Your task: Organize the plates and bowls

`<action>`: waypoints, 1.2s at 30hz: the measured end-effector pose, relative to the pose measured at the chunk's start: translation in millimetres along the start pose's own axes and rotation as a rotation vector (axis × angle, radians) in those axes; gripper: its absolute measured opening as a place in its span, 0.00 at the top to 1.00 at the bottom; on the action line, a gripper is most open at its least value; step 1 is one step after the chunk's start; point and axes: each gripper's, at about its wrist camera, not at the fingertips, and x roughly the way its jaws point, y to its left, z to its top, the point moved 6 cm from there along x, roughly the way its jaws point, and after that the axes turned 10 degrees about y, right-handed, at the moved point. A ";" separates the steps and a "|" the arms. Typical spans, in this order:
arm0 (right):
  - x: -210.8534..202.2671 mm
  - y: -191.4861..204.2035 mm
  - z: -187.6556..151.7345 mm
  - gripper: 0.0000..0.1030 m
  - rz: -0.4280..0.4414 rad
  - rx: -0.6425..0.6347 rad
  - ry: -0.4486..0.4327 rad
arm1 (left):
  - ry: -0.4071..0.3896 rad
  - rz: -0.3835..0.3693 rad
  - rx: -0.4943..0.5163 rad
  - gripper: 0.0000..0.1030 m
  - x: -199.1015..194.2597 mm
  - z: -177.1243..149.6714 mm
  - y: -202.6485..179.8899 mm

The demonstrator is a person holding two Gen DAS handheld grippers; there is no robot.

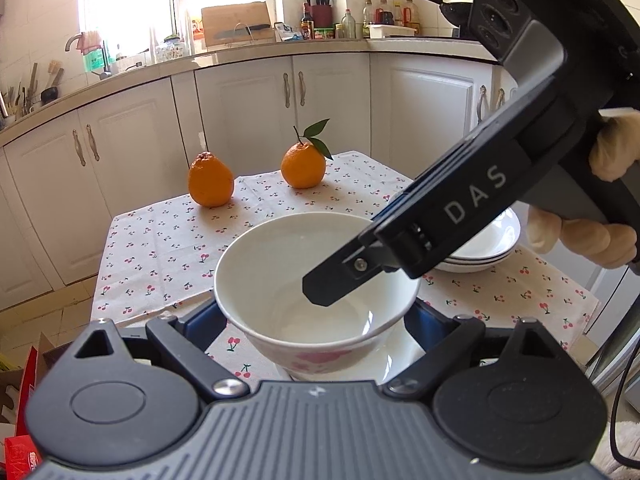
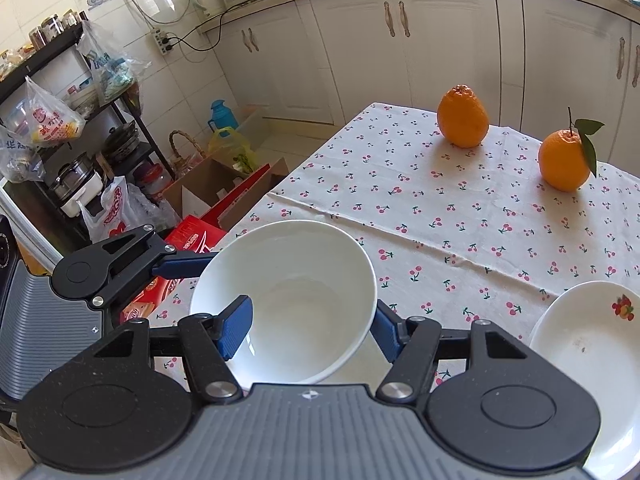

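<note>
Kitchen surroundings, non-task items.
Two oranges point(image 2: 463, 117) point(image 2: 564, 160) stand apart on the cherry-print cloth point(image 2: 440, 216) ahead of the gripper, the right one leafed; white cabinets point(image 1: 240, 120) behind; a shelf rack point(image 2: 60, 120) and cartons point(image 2: 224, 192) far left.

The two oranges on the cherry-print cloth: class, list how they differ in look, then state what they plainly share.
1. The leafy orange carries a stem with green leaves; the bare orange has none.
2. The bare orange rises to a bumpy, knobbed neck, almost pear-shaped; the leafy orange is rounder.
3. In the left wrist view the bare orange sits nearer the camera than the leafy orange.

Shared: both are bright orange, stand upright on the tablecloth, apart from each other.
</note>
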 end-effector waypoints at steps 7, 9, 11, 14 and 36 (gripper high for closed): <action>4.9 -5.0 -5.3 0.32 -0.006 0.008 0.015 | 0.021 -0.017 -0.006 0.09 8.1 -2.5 -2.5; 5.4 -5.8 -6.7 0.32 -0.007 0.010 0.017 | 0.022 -0.021 -0.006 0.09 8.9 -2.8 -3.2; 5.8 -6.9 -7.6 0.32 -0.008 0.013 0.019 | 0.025 -0.026 -0.010 0.09 10.8 -2.7 -3.4; 6.5 -8.8 -8.8 0.32 -0.013 0.018 0.023 | 0.030 -0.032 -0.013 0.09 13.5 -3.4 -4.9; 12.1 -13.0 -17.2 0.32 -0.037 0.024 0.045 | 0.059 -0.082 -0.036 0.09 22.1 -13.0 -8.7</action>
